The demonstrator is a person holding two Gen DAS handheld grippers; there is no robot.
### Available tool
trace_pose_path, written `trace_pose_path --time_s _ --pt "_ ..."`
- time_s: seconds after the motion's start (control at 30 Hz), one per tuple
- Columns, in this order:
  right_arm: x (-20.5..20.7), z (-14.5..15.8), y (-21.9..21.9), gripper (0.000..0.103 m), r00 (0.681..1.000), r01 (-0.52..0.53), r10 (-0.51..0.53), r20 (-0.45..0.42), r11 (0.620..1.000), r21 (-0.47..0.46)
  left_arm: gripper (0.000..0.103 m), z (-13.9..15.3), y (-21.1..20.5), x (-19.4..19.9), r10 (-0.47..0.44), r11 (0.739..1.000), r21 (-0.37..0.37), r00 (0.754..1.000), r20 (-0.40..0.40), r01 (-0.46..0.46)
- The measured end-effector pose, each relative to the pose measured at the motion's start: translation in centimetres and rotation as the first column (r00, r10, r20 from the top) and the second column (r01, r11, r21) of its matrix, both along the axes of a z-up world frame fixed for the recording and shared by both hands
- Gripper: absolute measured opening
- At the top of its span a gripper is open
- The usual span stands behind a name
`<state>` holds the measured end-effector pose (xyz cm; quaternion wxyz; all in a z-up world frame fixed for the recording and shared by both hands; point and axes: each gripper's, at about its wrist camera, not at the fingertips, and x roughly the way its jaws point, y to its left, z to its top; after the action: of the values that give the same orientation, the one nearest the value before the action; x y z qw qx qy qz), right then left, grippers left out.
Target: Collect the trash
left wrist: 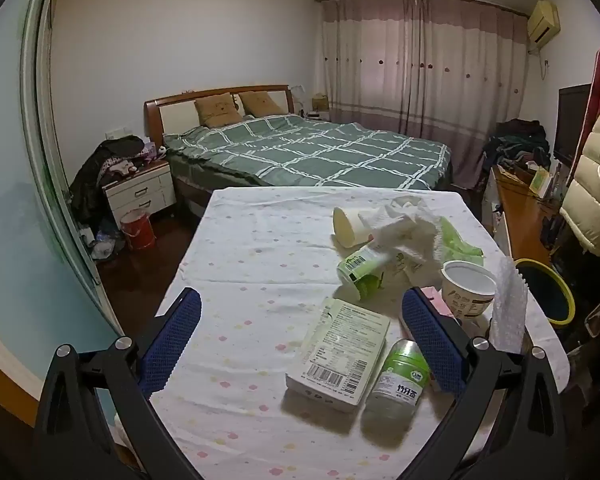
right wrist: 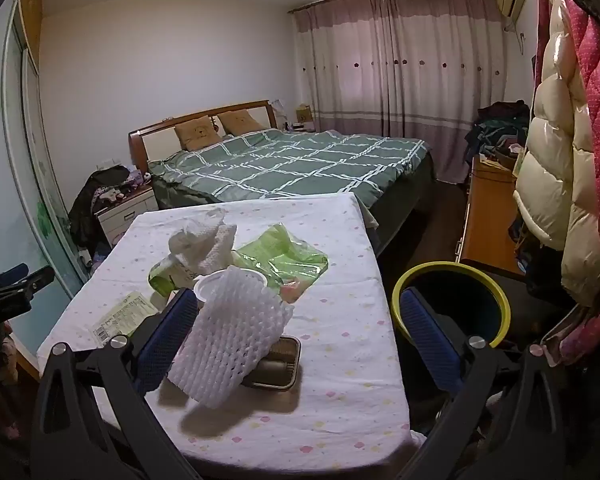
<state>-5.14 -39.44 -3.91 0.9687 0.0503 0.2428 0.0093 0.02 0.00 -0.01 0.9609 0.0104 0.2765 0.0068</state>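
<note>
left wrist view: trash spread over a cloth-covered table (left wrist: 236, 248), both tools spread wide and gripping nothing.
the left gripper (left wrist: 300, 344) hovers with its fingers apart above a flat white carton (left wrist: 338, 356) and a green-capped bottle (left wrist: 394, 388) lying side by side. farther back lie a tipped green cup (left wrist: 360, 272), crumpled white tissue (left wrist: 404, 228), a green plastic bag (left wrist: 456, 240) and an upright paper cup (left wrist: 468, 288). in the right wrist view, the right gripper (right wrist: 296, 336) is splayed too; a white foam net (right wrist: 228, 340) stands against its left finger, leaning over a small tray (right wrist: 280, 364), though whether it touches the pad is unclear. a yellow-rimmed bin (right wrist: 456, 300) sits on the floor just beside the table's right edge.
</note>
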Motion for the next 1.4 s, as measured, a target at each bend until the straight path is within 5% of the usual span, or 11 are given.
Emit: trace_pose_path --time_s 1.4 --pt "1.4 -0.7 0.5 0.097 0.999 0.017 -0.017 -0.028 1.000 0.006 0.099 -0.2 0.9 -0.3 0.001 0.999 -0.033 1.000 0.004 -0.001"
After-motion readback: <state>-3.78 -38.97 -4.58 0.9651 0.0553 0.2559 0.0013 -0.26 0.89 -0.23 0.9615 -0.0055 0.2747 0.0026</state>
